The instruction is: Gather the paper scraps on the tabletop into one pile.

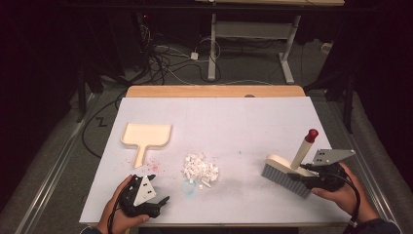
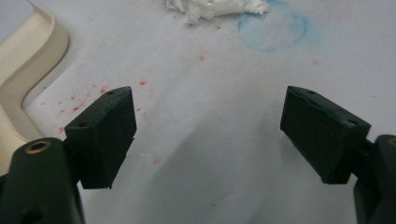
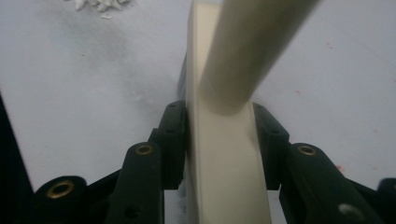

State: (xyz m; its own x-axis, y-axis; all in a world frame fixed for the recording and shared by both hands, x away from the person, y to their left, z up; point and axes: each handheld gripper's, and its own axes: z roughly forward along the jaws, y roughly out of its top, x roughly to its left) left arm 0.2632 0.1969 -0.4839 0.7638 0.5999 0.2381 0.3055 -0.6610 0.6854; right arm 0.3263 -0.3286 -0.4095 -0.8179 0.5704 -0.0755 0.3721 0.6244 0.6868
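High view: white table (image 1: 253,117) has plenty of bare room across the far half and centre-right. Dustpan (image 1: 146,136) lies far-left w/ its handle pointing toward the person. Pile of white scraps (image 1: 200,169) sits mid-table, near the front; faint blue ring and red specks beside it. Brush (image 1: 287,173) stands at the right, near the table's right edge, bristles down on the surface, cream handle angled up w/ a red tip. Right gripper (image 1: 303,179) is at the brush's near end, approx. at the head. Left gripper (image 1: 158,202) rests close to the front edge, well apart from pile and dustpan.

Left gripper view: left gripper's jaws spread wide, nothing between them, bare table below. Dustpan's cream rim at far left, scraps at top, blue ring just beside them.

Right gripper view: brush head is a long cream block, flat-sided, running away between both jaws; round cream handle rises from it, blurred. Right gripper's pads (image 3: 175,135) press on both sides of the block, so clamped on the brush. Grey bristles barely show at the left of the block. Open table either side; scraps far upper left.
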